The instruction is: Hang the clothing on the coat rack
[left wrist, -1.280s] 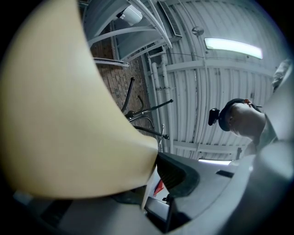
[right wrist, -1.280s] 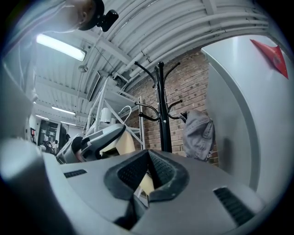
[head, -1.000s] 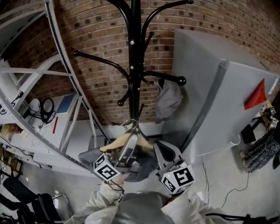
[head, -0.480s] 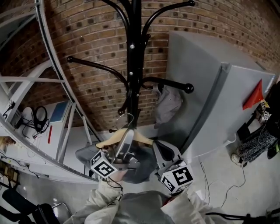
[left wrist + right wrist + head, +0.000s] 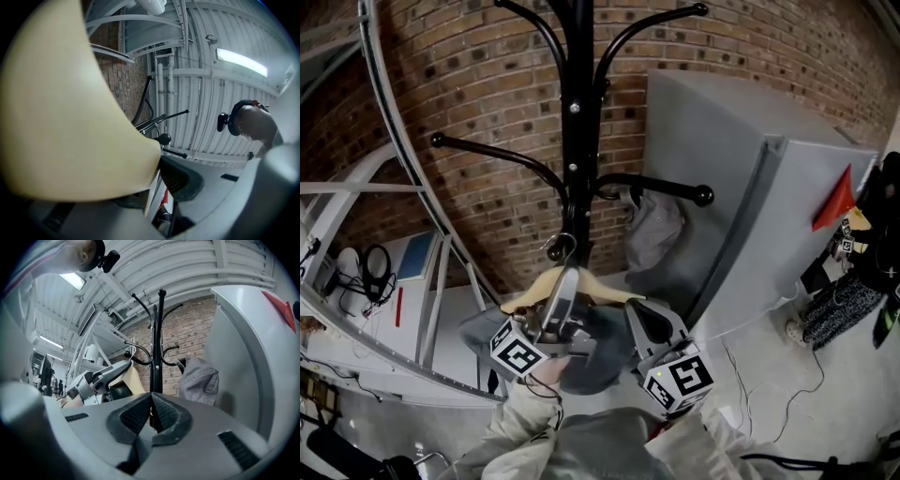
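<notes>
Over on the left, the left gripper (image 5: 561, 298) is clamped on a wooden hanger (image 5: 521, 300) carrying grey clothing (image 5: 480, 330), which droops below it. The hanger's metal hook (image 5: 558, 246) is raised near the pole of the black coat rack (image 5: 575, 122), beneath its curved arms. Just right, the right gripper (image 5: 643, 321) has its jaws pressed together on nothing. Further right, another grey garment (image 5: 654, 230) hangs from a rack arm beside a grey cabinet (image 5: 741, 187).

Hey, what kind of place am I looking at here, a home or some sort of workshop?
Probably an industrial unit or workshop, not a home: a bare brick wall, a ribbed metal roof with strip lights, and a concrete floor with loose cables.
</notes>
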### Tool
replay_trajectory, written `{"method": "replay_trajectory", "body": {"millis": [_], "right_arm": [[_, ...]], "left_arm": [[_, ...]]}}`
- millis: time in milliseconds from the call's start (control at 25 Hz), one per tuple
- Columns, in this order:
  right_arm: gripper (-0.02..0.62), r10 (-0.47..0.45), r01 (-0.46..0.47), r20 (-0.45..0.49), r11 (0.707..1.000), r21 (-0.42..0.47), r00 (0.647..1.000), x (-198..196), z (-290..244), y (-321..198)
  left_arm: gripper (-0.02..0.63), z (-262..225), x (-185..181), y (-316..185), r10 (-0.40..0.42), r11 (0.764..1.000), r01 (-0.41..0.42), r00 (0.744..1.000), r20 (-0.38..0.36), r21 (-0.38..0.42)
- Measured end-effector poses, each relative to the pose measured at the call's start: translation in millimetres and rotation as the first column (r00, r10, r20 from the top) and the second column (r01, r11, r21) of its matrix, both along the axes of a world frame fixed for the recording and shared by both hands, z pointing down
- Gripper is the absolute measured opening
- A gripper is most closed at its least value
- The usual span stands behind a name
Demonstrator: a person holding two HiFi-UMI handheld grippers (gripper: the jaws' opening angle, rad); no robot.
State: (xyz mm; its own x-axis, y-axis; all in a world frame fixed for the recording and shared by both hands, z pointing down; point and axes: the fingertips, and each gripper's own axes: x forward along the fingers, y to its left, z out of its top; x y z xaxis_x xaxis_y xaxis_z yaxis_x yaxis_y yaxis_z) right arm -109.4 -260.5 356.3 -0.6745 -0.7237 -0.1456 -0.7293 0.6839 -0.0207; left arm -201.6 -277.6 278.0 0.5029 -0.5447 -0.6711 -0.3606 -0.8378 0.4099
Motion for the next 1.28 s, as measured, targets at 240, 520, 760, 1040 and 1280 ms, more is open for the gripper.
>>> {"method": "replay_trajectory", "body": {"millis": [240,520,760,1040,1280], "right_arm": [[0.025,0.031,-0.031,0.001,0.999,-0.008,1.0,2,4,-6],[0.025,0.065,-0.065,-0.009,0.998,-0.025,0.998,5,11,-15],[0.025,0.07,-0.071,-0.02,0.997,-0.027,0.997,0,14,-15],[0.025,0.074,-0.074,-0.027,0.997,-0.028,0.997,-5,15,-14],[0.025,0.075,-0.076,-0.025,0.997,-0.033,0.997,-7,17,-15]], "left_arm": [[0.11,9,-1,-14,0.014,1.0,-0.014,1.0,0.002,-0.017],[0.11,25,-7,-32,0.02,0.998,-0.021,1.0,-0.012,-0.056],[0.11,31,-7,-36,0.046,0.997,-0.048,0.999,-0.026,-0.067],[0.11,36,-10,-38,0.057,0.996,-0.06,0.998,-0.039,-0.073],[0.11,40,-9,-39,0.062,0.995,-0.065,0.997,-0.035,-0.08]]}}
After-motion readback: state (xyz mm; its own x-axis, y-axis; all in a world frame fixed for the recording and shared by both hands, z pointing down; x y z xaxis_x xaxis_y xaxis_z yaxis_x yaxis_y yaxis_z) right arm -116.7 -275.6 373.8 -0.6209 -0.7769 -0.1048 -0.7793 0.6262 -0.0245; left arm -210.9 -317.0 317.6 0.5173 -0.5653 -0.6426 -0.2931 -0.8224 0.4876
